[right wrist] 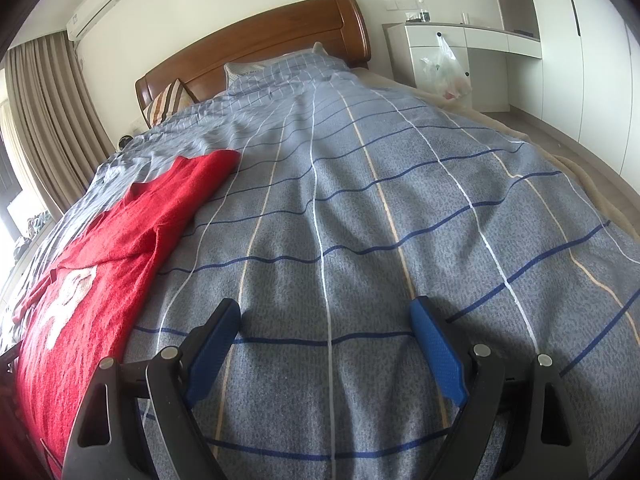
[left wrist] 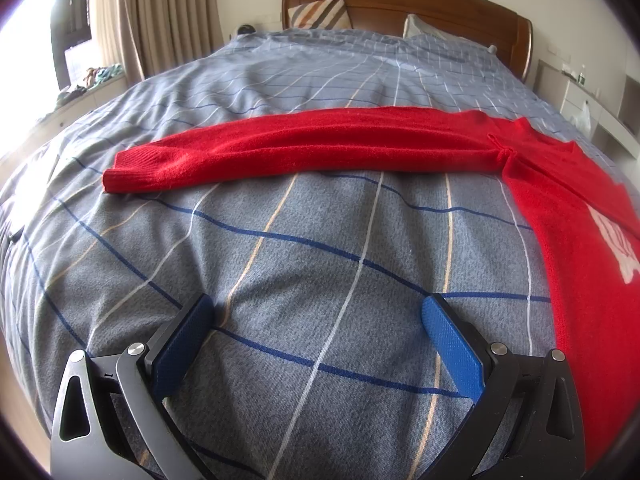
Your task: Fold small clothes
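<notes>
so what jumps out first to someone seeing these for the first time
The red sweater spread flat on the grey-blue checked duvet, one sleeve stretched straight out sideways. Behind it stands the wooden headboard. Both tools, left and right, hang open above bare duvet, holding nothing.

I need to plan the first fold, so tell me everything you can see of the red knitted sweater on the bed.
The red knitted sweater looks like soft, fuzzy wool, with white lettering on its body that cannot be read. It lies flat and unfolded on the grey-blue checked bedspread. In the left wrist view one long sleeve stretches straight out sideways, ending in a ribbed cuff. In the right wrist view the other sleeve angles toward the headboard. Only the bedspread touches it; the left gripper and right gripper are both open, clear of it.
</notes>
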Available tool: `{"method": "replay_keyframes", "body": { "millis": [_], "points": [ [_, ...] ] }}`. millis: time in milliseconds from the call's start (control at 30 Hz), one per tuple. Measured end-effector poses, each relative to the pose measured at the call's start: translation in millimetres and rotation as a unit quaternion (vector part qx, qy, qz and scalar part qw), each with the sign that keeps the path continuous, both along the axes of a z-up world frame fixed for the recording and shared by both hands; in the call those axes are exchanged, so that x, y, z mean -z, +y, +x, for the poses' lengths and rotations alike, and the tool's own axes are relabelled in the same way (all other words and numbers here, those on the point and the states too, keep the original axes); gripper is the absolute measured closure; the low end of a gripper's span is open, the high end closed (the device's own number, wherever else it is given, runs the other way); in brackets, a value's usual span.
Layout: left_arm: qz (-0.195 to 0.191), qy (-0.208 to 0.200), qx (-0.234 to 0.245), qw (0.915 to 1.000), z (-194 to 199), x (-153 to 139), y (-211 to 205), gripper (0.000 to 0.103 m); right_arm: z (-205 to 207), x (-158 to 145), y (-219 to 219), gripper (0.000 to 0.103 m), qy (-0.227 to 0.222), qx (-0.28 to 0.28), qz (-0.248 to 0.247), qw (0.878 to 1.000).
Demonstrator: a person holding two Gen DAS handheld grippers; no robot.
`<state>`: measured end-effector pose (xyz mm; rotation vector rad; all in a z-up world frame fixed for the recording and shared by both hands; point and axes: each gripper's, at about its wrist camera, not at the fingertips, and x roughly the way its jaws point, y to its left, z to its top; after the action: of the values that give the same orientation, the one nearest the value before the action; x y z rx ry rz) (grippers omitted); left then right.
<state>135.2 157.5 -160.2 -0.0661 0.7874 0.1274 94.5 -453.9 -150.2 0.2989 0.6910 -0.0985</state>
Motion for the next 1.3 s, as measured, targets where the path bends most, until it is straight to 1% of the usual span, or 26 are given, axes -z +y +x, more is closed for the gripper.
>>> {"method": "replay_keyframes", "body": {
  "millis": [1300],
  "points": [
    [-0.002, 0.002, 0.003, 1.0000, -0.1, 0.7, 0.3, 0.000, -1.5, 0.3, -0.8, 0.017, 0.001, 0.001, -0.002, 1.000]
  ]
}}
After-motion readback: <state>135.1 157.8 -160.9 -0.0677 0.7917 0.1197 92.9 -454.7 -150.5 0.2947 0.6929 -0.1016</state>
